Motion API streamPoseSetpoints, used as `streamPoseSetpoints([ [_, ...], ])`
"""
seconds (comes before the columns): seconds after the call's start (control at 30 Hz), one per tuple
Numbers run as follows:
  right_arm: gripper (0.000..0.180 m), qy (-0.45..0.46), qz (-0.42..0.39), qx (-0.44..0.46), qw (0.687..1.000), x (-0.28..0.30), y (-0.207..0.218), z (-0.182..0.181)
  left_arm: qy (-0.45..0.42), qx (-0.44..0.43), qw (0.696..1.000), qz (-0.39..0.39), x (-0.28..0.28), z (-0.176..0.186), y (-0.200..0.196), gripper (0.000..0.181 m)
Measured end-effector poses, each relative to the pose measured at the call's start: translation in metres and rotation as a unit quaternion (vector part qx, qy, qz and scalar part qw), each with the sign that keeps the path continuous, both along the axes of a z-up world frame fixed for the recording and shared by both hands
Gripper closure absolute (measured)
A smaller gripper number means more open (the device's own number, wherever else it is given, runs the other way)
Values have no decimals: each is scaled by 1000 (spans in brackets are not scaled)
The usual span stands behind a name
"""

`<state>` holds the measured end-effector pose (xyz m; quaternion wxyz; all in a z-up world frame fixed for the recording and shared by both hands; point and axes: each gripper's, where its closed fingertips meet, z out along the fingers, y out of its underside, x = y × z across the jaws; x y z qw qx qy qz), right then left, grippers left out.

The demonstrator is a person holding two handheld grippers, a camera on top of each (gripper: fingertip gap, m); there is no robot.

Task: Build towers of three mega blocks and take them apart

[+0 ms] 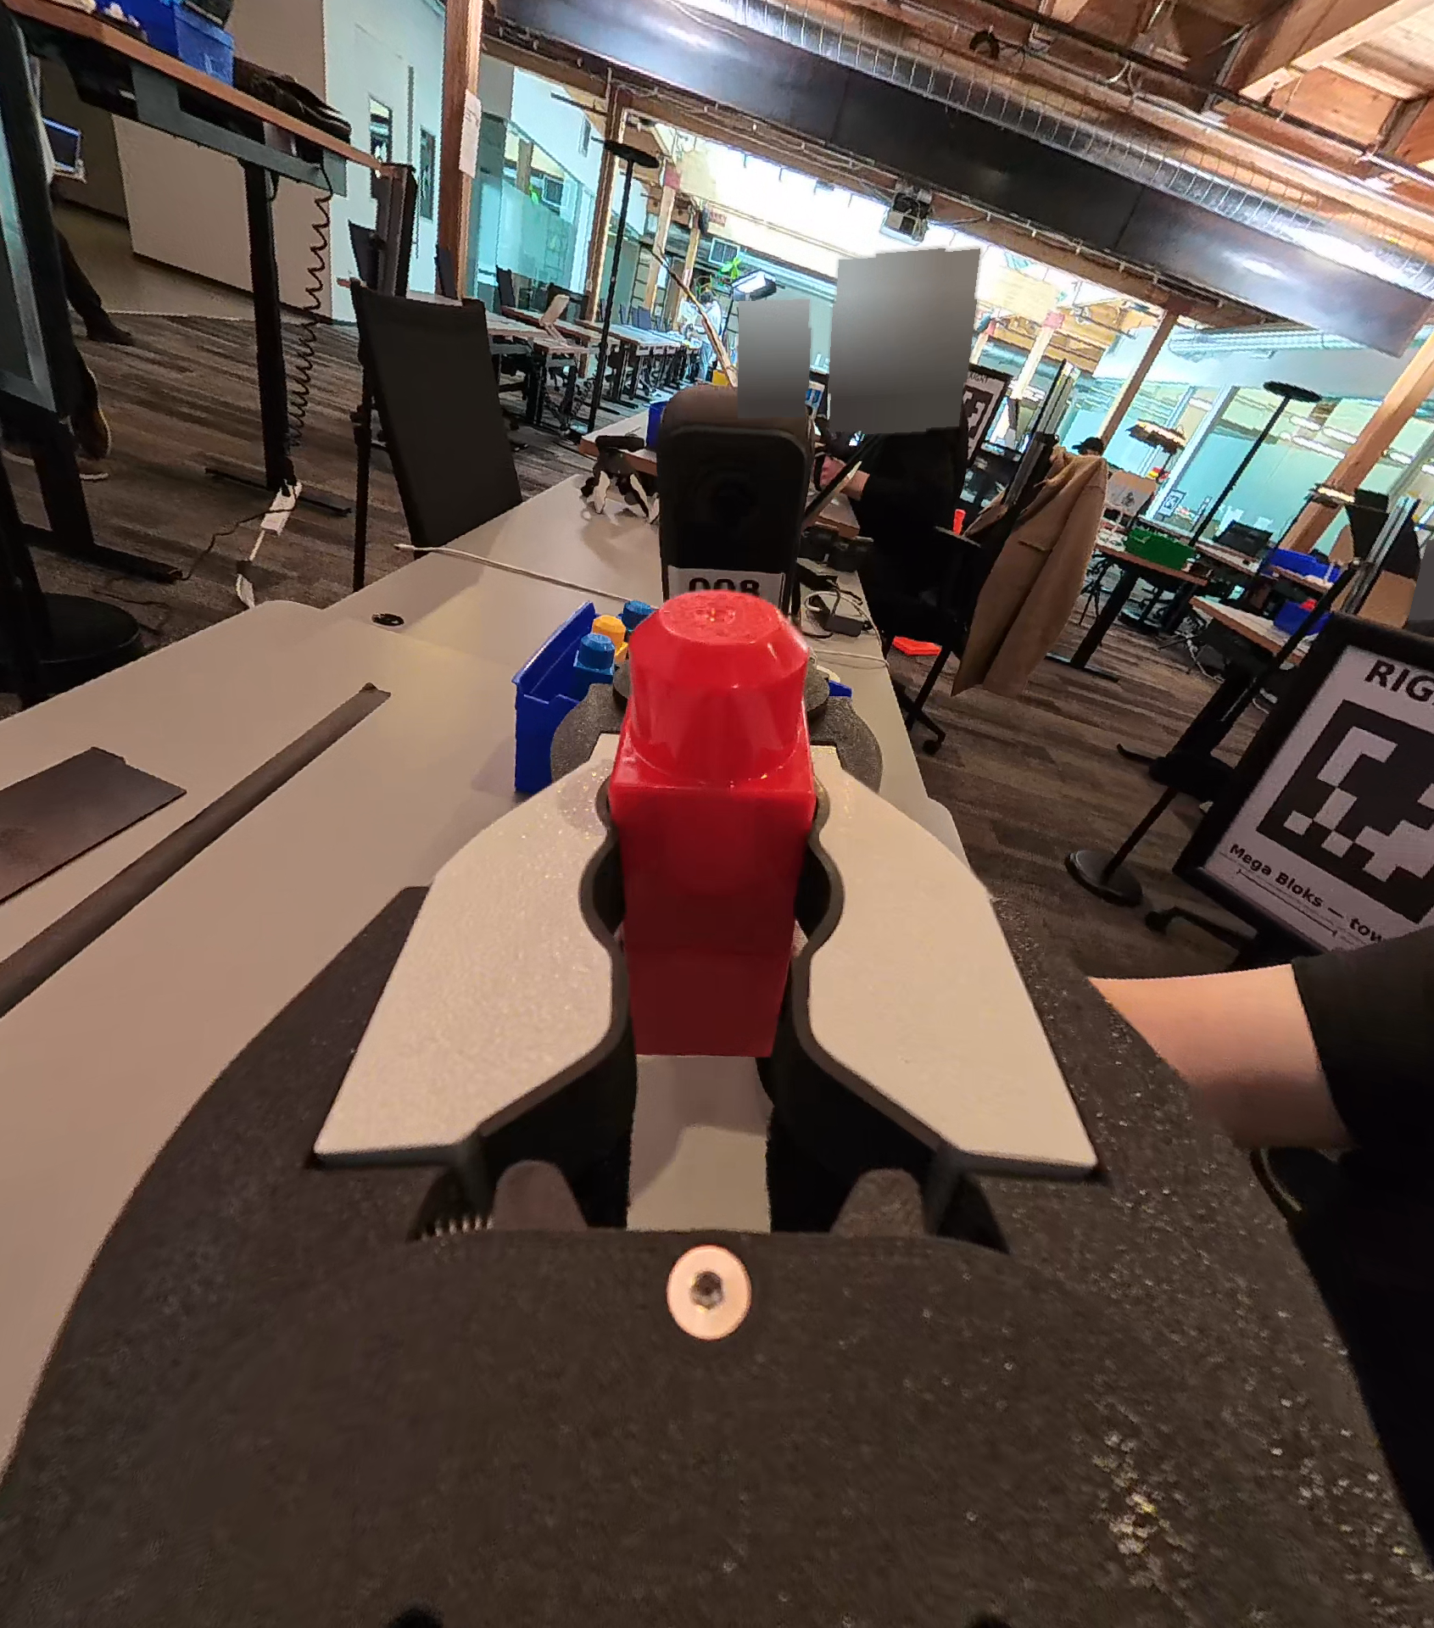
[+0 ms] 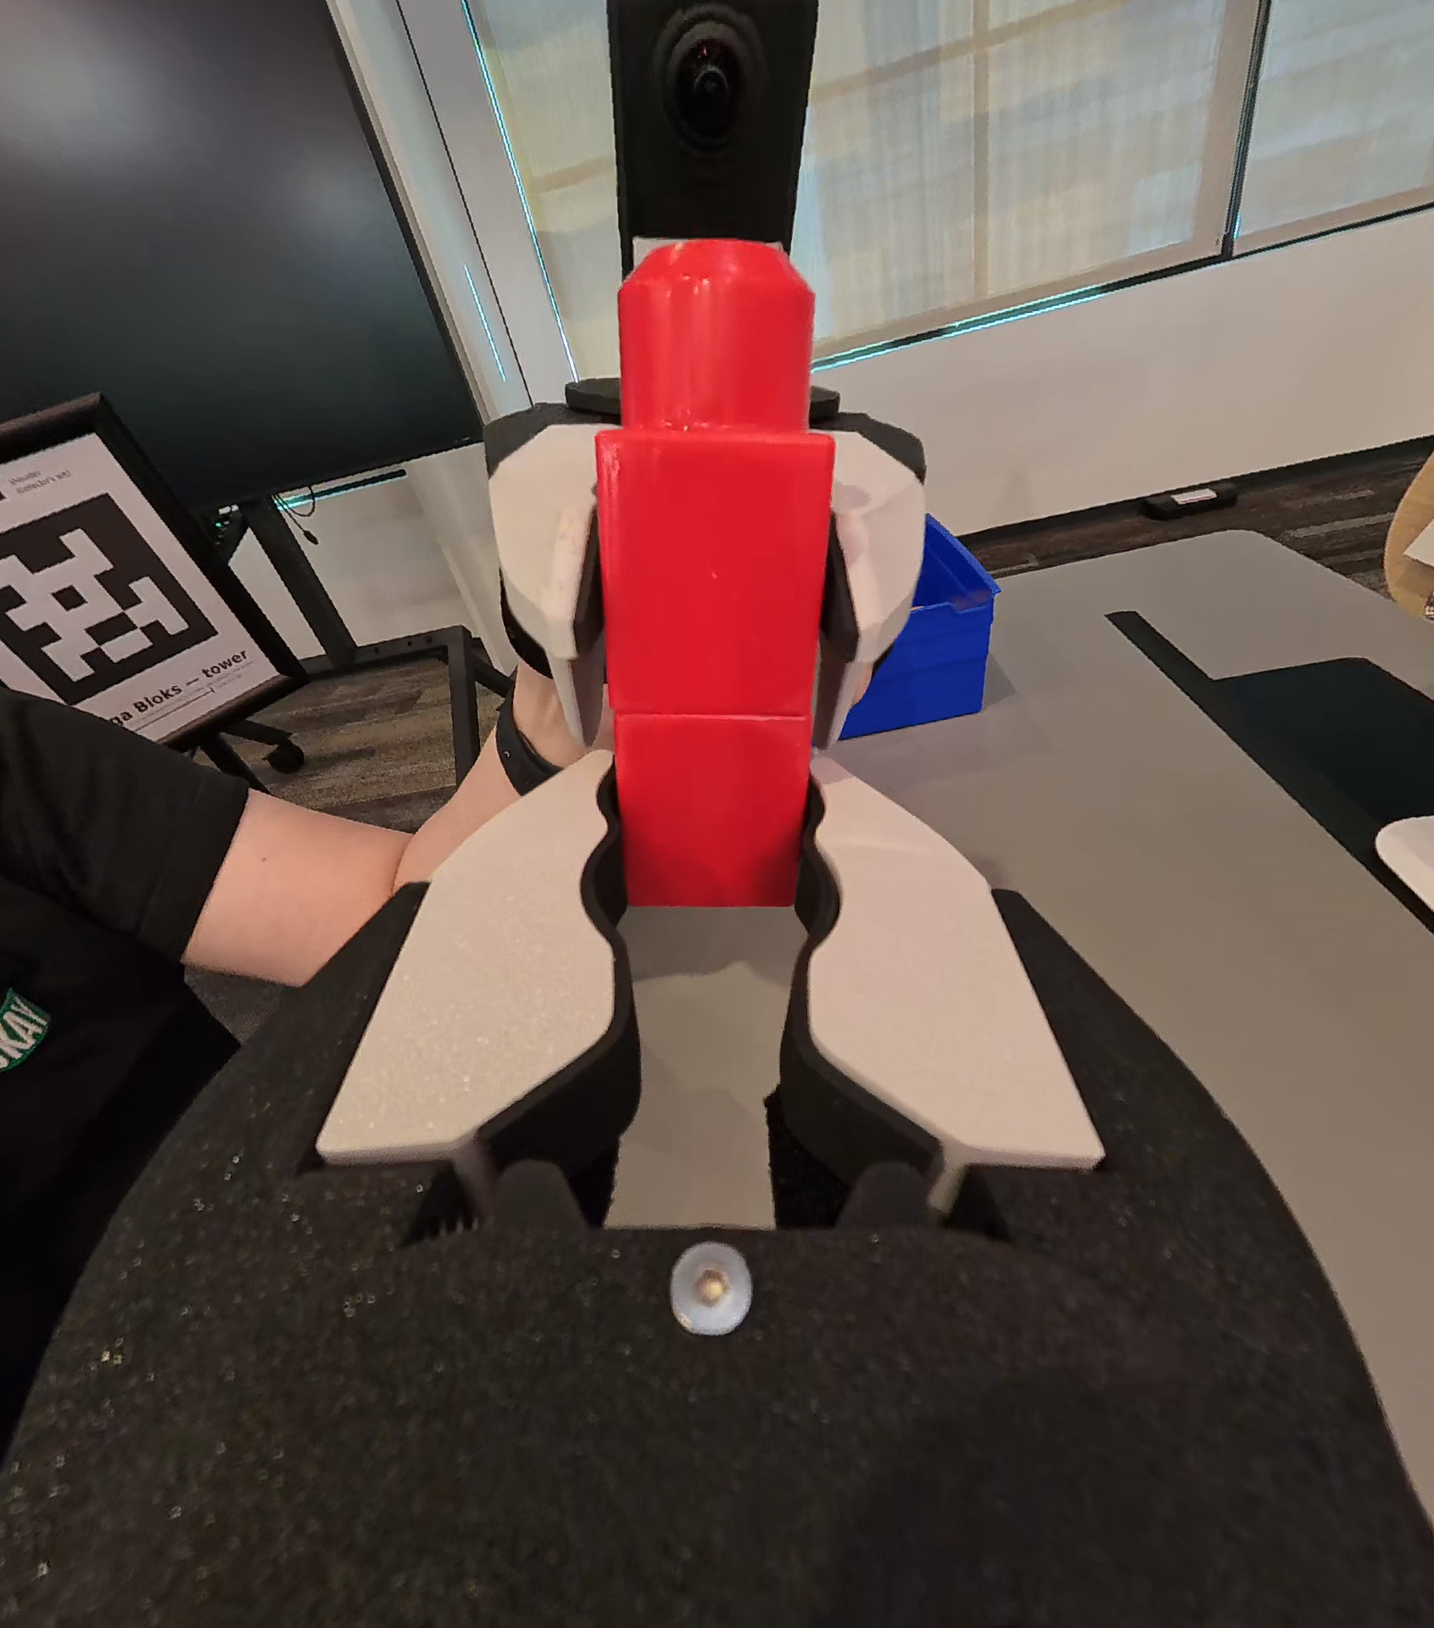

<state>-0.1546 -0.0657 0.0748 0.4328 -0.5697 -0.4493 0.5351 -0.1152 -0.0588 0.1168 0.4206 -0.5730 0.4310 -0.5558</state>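
Blue bin (image 2: 933, 652) behind — table (image 2: 1136, 881) open

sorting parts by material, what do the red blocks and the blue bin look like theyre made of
Red blocks: most likely hard moulded plastic, smooth and slightly glossy, with soft highlights on the stud and crisp edges. Blue bin: also looks like rigid plastic, thin straight walls and an even, saturated colour.

Left gripper (image 1: 709, 881) clamps stack of 2 red blocks (image 1: 709, 846); blue bin (image 1: 550, 705) behind on table (image 1: 167, 925).
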Motion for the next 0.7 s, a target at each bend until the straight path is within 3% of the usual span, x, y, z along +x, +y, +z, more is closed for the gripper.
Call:
streamPoseSetpoints([
  [0.33, 144, -20, -3, -8, 1000, -1, -4, -1, -23, -23, 999, -30, -3, 2, -3, 145],
  [0.43, 131, -31, -41, 19, 998, 3, -2, 7, -30, -25, 999, -28, -10, 5, -1, 145],
  [0.57, 127, -51, -86, 43, 994, 11, 1, 13, -30, -21, 999, -34, -14, 5, -3, 145],
  [0.7, 127, -59, -73, 29, 995, 2, -5, 12, -18, -12, 999, -44, -9, 2, -9, 145],
])
